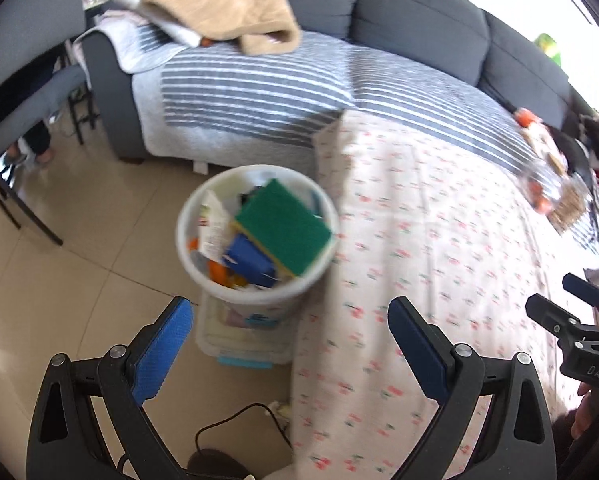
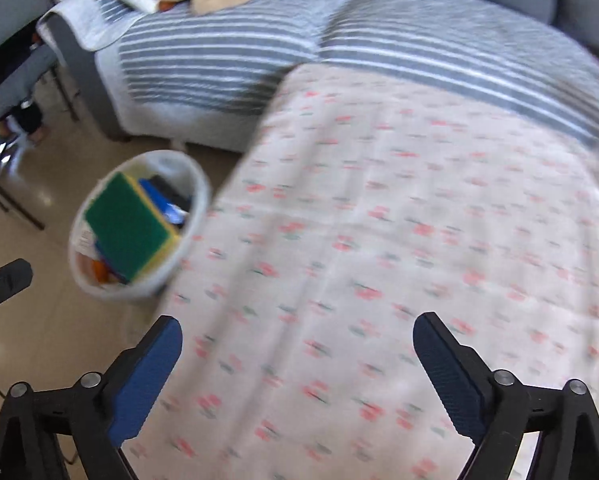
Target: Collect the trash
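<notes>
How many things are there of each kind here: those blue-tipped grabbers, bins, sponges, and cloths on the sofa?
Grabbers: 2, the left gripper and the right gripper, both open.
Bins: 1, the white bin.
Sponges: 1, the green sponge on top of the trash.
Cloths: 3, the flowered sheet, the striped cover, the tan blanket.
Total: 7.

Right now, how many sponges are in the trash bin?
1. A green sponge lies tilted on top of the pile in the white bin, against its rim nearest the bed. Others may be hidden under the other trash.
</notes>
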Demonstrator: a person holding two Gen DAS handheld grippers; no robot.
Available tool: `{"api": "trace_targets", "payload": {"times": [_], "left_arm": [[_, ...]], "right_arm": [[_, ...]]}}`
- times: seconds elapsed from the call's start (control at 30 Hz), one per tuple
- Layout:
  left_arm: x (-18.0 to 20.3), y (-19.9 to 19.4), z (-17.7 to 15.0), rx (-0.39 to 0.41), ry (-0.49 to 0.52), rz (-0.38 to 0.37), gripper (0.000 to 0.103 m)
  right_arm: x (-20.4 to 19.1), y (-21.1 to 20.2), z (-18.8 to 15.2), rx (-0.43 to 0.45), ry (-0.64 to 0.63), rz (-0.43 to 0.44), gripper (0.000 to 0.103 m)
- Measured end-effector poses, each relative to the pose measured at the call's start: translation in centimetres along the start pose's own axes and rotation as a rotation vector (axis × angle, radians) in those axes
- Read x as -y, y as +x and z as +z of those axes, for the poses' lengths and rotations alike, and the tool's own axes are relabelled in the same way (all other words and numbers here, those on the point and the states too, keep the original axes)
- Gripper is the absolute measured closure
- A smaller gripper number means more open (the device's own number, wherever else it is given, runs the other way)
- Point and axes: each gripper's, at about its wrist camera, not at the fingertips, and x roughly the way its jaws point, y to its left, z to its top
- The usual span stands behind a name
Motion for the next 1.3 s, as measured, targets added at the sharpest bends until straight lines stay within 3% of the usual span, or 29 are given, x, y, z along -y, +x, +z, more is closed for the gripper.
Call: {"api": "trace_targets", "payload": {"times": [0.2, 0.4, 0.67, 0.93, 1.3], "left_arm": [[2.8, -2.8, -2.5, 0.049, 0.030, -0.042, 0.004], [4.6, -6.2, -4.5, 0.165, 0.079, 0.012, 0.004], [5.0, -7.2, -5.7, 0.196, 0.097, 0.029, 0.004], [5.4, -7.3, -5.9, 0.234, 0.096, 0.043, 0.004], [5.9, -7.2, -6.2, 0.236, 0.122, 0.048, 0.004]], "right_arm": [[2.8, -4.7, -3.0, 0.078, 0.027, -0.080, 0.004], [3.9, -9.0, -6.5, 0.199, 0.071, -0.120, 0.002], [3.6, -12.0, -9.0, 0.338, 0.073, -0.199, 0.001], [2.9, -11.5, -9.7, 0.339, 0.041, -0.227, 0.001], [3.4, -10.7, -9.9, 0.306, 0.067, -0.202, 0.001]]}}
